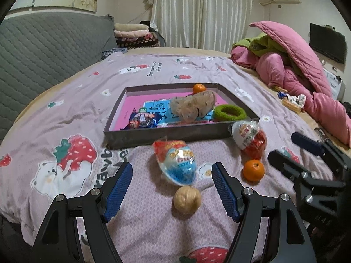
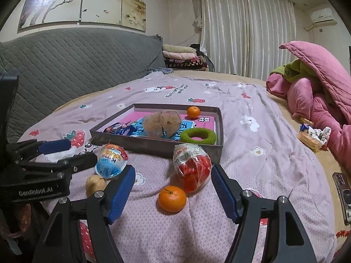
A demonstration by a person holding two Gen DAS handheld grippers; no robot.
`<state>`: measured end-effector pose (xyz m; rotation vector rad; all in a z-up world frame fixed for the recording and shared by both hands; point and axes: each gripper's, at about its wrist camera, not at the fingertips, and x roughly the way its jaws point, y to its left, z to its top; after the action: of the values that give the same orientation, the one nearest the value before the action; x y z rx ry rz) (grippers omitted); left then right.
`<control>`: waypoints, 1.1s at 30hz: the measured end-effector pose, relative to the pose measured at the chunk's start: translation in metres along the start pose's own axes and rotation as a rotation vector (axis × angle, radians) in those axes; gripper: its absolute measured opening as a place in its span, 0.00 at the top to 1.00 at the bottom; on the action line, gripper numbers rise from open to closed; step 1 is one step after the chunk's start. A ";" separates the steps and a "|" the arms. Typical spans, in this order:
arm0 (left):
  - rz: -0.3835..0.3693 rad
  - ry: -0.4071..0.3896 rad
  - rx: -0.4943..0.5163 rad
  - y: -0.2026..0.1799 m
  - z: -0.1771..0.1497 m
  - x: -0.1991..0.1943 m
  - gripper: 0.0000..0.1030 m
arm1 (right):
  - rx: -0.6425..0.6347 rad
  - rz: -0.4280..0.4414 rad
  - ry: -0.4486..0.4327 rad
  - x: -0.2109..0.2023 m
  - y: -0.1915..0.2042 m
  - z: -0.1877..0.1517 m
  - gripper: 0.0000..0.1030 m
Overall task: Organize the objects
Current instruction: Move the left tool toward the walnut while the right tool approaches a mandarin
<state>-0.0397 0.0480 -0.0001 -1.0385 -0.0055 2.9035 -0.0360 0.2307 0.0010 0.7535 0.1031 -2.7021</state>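
A shallow grey box with a pink floor lies on the bed. It holds a tangerine, a beige mesh pouch, a green ring and a blue snack packet. In front of it lie a blue egg-shaped toy pack, a red egg-shaped toy pack, a second tangerine and a walnut. My left gripper is open around the blue pack and walnut. My right gripper is open around the tangerine.
A pink and green quilt heap lies at the right. Snack packets and cloth lie beside it. A phone lies at the bed's right edge. A grey quilted headboard is at the left.
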 end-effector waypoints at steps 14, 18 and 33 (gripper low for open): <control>-0.030 0.040 0.020 0.002 -0.021 0.007 0.26 | 0.003 -0.016 0.048 0.006 0.002 -0.007 0.31; -0.051 0.057 0.004 0.003 -0.024 0.010 0.26 | 0.011 -0.026 0.064 0.008 0.002 -0.012 0.31; -0.069 0.091 -0.010 0.008 -0.031 0.022 0.26 | -0.008 -0.037 0.099 0.020 0.012 -0.026 0.31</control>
<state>-0.0380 0.0409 -0.0383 -1.1475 -0.0514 2.7955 -0.0356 0.2176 -0.0318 0.8919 0.1528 -2.6970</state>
